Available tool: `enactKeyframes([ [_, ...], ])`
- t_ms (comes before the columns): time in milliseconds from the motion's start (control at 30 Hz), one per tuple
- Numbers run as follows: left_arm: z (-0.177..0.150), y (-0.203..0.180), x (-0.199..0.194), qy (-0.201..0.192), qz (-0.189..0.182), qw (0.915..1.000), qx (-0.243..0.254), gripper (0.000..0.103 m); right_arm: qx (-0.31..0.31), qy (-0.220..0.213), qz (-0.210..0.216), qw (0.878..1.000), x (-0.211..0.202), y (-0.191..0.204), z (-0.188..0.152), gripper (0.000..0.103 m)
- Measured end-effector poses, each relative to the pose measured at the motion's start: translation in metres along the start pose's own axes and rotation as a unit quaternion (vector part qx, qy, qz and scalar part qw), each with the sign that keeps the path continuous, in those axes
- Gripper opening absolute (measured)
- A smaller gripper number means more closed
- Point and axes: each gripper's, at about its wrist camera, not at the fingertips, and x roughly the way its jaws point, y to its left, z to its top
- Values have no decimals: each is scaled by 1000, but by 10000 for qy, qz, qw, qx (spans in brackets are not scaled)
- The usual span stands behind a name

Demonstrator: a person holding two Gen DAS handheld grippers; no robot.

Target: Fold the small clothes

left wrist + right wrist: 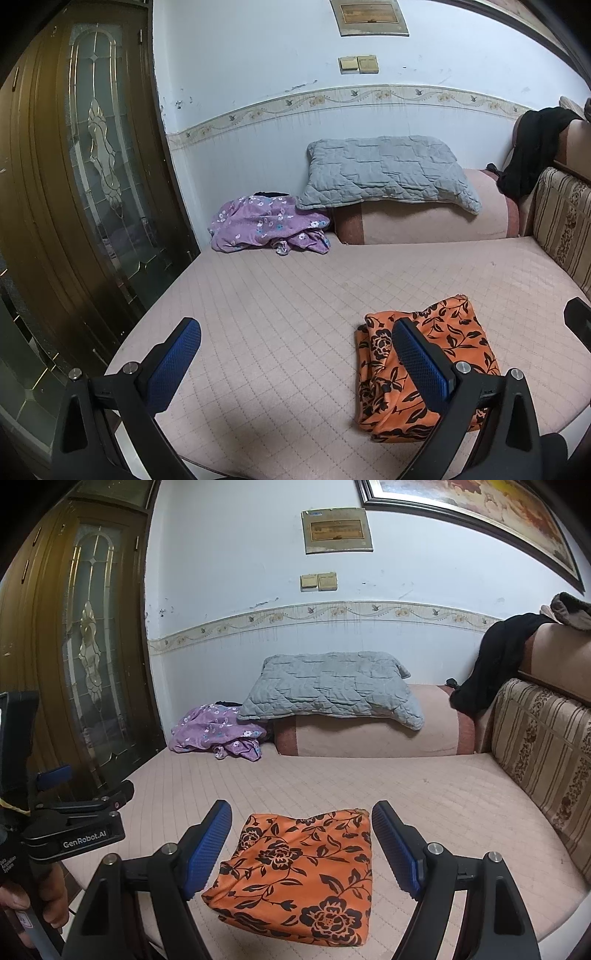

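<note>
Orange fabric printed with black flowers, a small garment already folded into a compact bundle (424,369), lies at the lower right of the left wrist view, on a pale pink quilted mattress cover (277,314). The left gripper (295,362) has its two blue-padded fingers (173,365) spread wide apart and holds nothing; bare quilting fills the gap between them at lower centre. The right-hand finger overlaps the bundle's left part in the picture, so the garment sits off to the right of this tool, not between its fingers. A crumpled purple garment with small white and blue flowers (266,229) lies well apart at centre left, against the wall and just beside a grey quilted pillow (384,173). In the right wrist view, the orange bundle (303,878) fills the lower centre, framed directly between the spread, empty blue fingers (207,845) of the right gripper (303,853). Whether the fingers touch the cloth cannot be told. The bundle's longer side seems to run from the bottom of the frame up toward the wall. The purple garment (218,734) lies at centre left, far behind. The right gripper is judged the nearer and better lined up on the orange bundle, while the left stands closer to the purple one.
</note>
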Motion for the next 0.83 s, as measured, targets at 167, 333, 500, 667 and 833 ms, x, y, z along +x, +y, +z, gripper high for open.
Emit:
enactKeyframes([
  [167, 2, 0, 0, 12, -7, 10000, -4, 103, 16, 29, 0, 10000, 4, 1, 1, 81],
  [333, 9, 4, 0, -19, 2, 10000, -51, 103, 10, 36, 19, 10000, 7, 3, 5, 81],
  [500, 18, 7, 0, -60, 2, 9999, -87, 103, 12, -26, 43, 10000, 7, 5, 13, 81],
  [667, 26, 11, -3, -129, -40, 9997, -184, 103, 19, -125, 69, 9999, 6, 5, 21, 81],
  [833, 22, 8, 13, -167, 60, 9997, -162, 103, 14, 127, 67, 9999, 20, -1, 12, 81],
])
